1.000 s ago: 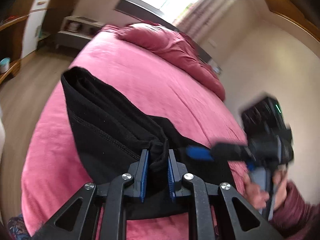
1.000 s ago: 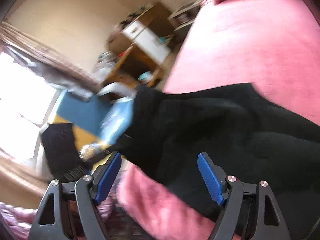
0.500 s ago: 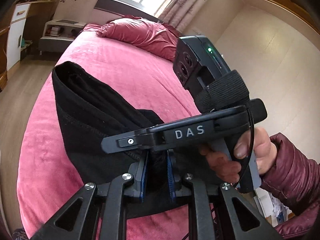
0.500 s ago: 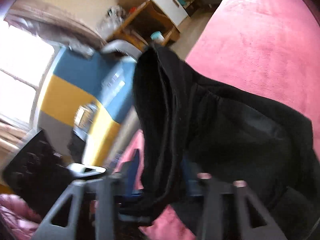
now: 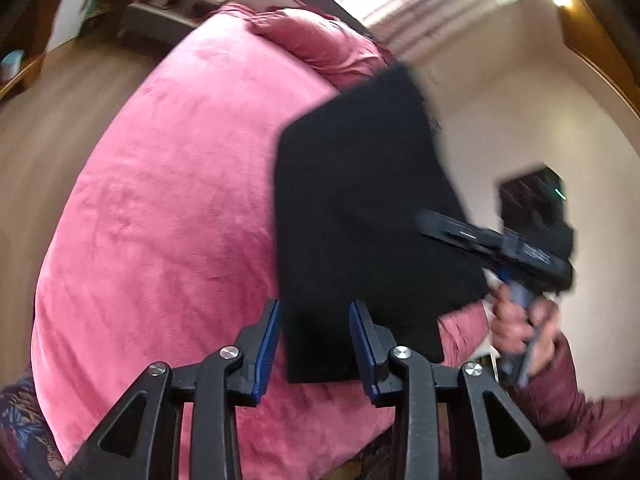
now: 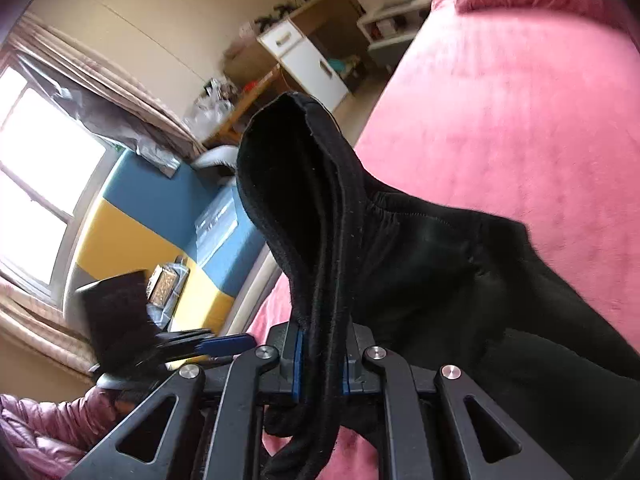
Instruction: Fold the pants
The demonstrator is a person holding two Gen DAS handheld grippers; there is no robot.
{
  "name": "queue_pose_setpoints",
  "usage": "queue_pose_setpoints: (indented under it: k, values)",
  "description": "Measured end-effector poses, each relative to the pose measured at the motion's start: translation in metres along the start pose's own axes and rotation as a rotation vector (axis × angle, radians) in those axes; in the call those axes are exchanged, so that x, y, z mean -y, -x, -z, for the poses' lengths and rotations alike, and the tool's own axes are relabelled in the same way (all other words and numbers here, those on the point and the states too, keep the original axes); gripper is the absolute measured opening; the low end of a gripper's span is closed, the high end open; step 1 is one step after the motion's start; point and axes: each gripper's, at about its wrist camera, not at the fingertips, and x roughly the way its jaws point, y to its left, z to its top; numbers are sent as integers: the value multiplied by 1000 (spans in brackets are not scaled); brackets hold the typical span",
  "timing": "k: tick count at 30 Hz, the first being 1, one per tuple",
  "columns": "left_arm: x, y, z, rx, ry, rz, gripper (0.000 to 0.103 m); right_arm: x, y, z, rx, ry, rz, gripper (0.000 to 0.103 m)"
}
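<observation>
The black pants (image 5: 360, 220) hang folded as a flat dark panel over the right side of the pink bed (image 5: 160, 200). My right gripper (image 5: 432, 224) holds them from the right, with a hand below it. In the right wrist view that gripper (image 6: 320, 360) is shut on a thick fold of the pants (image 6: 420, 280), which rises in a loop above the pads. My left gripper (image 5: 316, 344) has its jaws opening; the pants' lower edge shows between the blue pads, which do not press on it. The left gripper (image 6: 216, 342) also shows blurred at the lower left.
A pink pillow (image 5: 320, 44) lies at the bed's far end. Wooden floor (image 5: 60, 120) runs along the left side and a cream wall (image 5: 540, 120) stands close on the right. A white cabinet (image 6: 304, 60), a cluttered desk and a blue-and-yellow block (image 6: 152, 216) stand beyond the bed.
My left gripper has let go of the pants and its jaws have parted. My right gripper has shut on the fold and carried the pants up and to the right.
</observation>
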Motion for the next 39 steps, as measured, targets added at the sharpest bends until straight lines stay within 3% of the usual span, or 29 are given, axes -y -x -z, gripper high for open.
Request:
queue_pose_setpoints:
  k: [4, 8, 14, 21, 27, 32, 37, 38, 39]
  values:
    - [11, -14, -7, -2, -20, 3, 36, 5, 37, 18, 75, -52, -7, 13]
    - [39, -27, -8, -14, -120, 17, 36, 13, 66, 39, 154, -122, 16, 13]
    - [76, -68, -7, -80, -243, 40, 36, 56, 115, 88, 254, -288, 82, 13]
    - [103, -109, 10, -180, -330, 48, 36, 102, 134, 136, 283, -435, 160, 13]
    - [117, -134, 25, -266, -372, 55, 36, 140, 138, 161, 289, -518, 236, 13]
    - [122, -154, 34, -311, -384, 18, 36, 167, 128, 173, 250, -571, 287, 15]
    - [127, -155, 37, -318, -378, 39, 36, 168, 145, 177, 299, -572, 288, 26]
    - [127, -156, 35, -316, -377, 43, 36, 165, 150, 178, 311, -571, 299, 32]
    - [127, -155, 35, -311, -377, 44, 36, 162, 161, 182, 333, -575, 322, 47]
